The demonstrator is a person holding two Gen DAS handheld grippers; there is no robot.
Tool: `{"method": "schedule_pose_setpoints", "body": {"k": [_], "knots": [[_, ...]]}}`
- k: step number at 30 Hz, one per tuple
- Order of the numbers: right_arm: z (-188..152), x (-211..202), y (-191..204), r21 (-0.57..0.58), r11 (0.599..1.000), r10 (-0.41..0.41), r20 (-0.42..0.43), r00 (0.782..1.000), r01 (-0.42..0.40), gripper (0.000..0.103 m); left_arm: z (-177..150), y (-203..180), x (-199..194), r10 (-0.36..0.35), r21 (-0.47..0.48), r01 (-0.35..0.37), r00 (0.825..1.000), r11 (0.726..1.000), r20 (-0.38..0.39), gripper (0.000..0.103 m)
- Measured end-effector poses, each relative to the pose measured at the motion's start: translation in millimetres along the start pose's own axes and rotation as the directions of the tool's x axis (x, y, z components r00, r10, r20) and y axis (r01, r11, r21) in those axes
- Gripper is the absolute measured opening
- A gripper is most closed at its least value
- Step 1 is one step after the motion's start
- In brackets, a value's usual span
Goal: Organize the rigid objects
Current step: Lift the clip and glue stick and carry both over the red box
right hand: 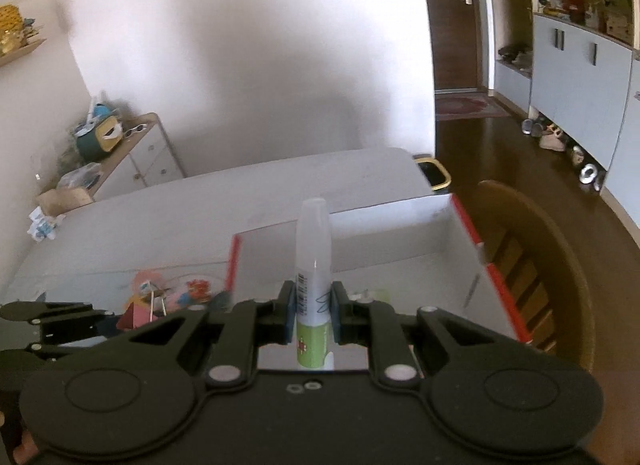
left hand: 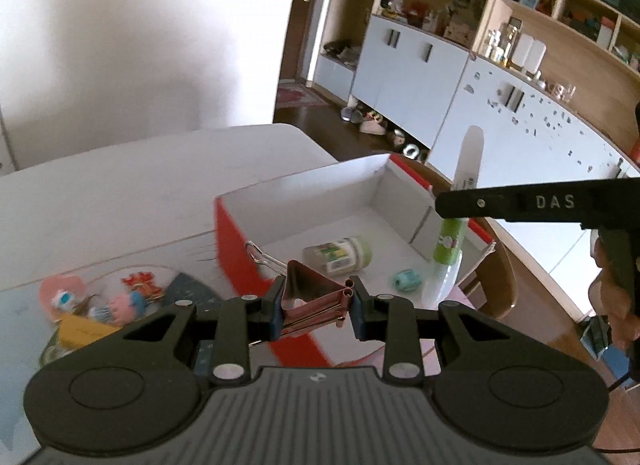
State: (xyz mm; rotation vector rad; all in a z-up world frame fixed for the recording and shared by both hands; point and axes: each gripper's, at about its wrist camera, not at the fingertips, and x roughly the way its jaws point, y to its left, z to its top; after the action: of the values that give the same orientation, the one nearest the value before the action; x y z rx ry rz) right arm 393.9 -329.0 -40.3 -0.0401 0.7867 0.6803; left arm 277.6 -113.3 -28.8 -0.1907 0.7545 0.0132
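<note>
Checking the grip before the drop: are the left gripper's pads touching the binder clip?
Touching. The left wrist view shows the left gripper pads pressed against both sides of the binder clip.

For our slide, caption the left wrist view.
Left gripper holds a binder clip above the red-and-white box.

Rose-gold binder clip [left hand: 316, 297] between black left gripper [left hand: 314, 307] jaws with blue pads; white glue bottle [right hand: 313, 285] with green patterned label and barcode in black right gripper [right hand: 313, 315]; box [left hand: 236, 261] red outside, white inside; inside it, pale green-capped jar [left hand: 340, 253], teal roll [left hand: 406, 280]; white table [left hand: 120, 193]; brown wooden chair [right hand: 532, 265].
</note>
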Motion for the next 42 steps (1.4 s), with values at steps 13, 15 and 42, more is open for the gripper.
{"method": "schedule_pose_setpoints", "body": {"k": [13,15,42], "knots": [[6,52,-57,-0.016,0.998,-0.059,-0.077,0.995,0.058,0.017,24,-43,83,0.037,0.044,-0.033,0.994,0.998,-0.098,0.031],[4,61,-61,-0.021,0.998,-0.067,-0.098,0.993,0.066,0.017,25,-48,97,0.038,0.04,-0.033,0.991,0.999,-0.127,0.031],[-9,155,-80,-0.066,0.997,-0.071,-0.349,0.934,0.05,0.017,20,-63,201,0.087,-0.017,-0.105,0.899,0.994,-0.429,0.031]]}}
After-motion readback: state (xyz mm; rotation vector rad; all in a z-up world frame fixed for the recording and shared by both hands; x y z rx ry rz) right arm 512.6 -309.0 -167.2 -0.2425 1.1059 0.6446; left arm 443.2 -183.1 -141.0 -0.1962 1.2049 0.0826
